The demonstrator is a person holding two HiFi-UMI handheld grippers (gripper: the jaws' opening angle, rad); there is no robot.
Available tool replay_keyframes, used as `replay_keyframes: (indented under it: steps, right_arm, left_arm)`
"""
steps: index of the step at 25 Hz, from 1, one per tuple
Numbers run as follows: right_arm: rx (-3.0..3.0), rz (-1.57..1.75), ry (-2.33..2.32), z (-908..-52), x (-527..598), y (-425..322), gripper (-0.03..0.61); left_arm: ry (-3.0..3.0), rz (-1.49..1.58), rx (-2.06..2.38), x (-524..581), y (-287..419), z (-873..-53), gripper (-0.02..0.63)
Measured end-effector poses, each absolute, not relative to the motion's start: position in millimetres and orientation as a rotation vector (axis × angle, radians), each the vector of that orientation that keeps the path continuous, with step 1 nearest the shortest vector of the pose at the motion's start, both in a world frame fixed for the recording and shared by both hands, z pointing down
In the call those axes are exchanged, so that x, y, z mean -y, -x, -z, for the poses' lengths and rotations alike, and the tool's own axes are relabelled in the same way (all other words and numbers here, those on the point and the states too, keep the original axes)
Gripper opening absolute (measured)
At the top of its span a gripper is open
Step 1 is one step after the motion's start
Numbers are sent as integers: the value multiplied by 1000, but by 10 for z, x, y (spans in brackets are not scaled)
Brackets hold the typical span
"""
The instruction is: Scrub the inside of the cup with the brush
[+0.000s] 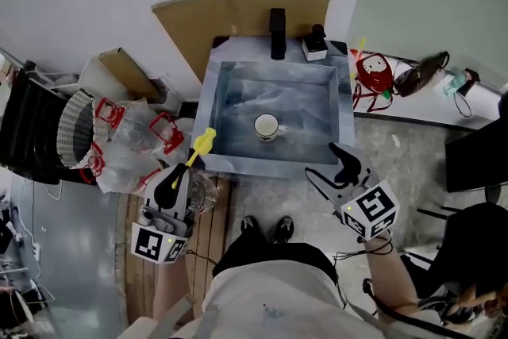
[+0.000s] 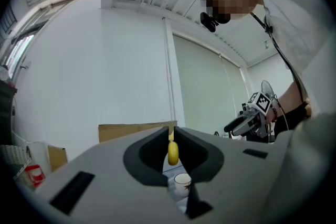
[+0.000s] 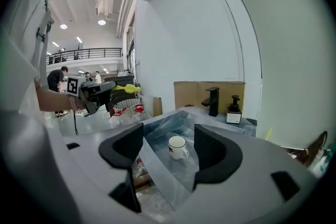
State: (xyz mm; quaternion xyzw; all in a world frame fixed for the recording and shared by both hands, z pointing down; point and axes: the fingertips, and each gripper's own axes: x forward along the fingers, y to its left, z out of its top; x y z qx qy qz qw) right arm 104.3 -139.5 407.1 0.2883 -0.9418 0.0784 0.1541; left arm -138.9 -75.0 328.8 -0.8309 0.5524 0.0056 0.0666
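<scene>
While the cup [image 1: 266, 126] stands upright in the middle of the sink [image 1: 226, 163], with its handle turned to the right in the head view, neither gripper touches it. Held off the sink's front left corner, the left gripper [image 1: 178, 180] has its jaws pressed together on the handle of the yellow brush [image 1: 202, 144]. The brush sticks out past the jaws and points up and toward the basin, its tip just over the sink's near left rim. Seen from the left gripper view, the brush sits clamped in the narrow slit between the jaws, and the cup shows below it, farther off. By the front right corner, the right gripper [image 1: 333, 169] has its jaws wide apart and grips nothing; the cup shows in the gap between them, well beyond. A black tap [image 1: 277, 33] and a soap bottle [image 1: 315, 44] stand on the far rim, with a sheet of cardboard [image 1: 238, 12] behind them. Plastic bags [image 1: 131, 143] lie left of the sink
</scene>
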Motion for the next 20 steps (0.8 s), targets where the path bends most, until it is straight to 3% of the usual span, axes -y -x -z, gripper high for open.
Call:
replay_keyframes:
  steps: [11,20]
  right_arm:
    - [2683,-245,-785,-4226,1585,-1007,291]
    - [2496,-53,-618,-4566,1983,-608,291]
  left_arm:
    - [2631,48,-1561,1155,1183,-3445,35]
    - [2760,168,-1342,1711,1134,-3686,34]
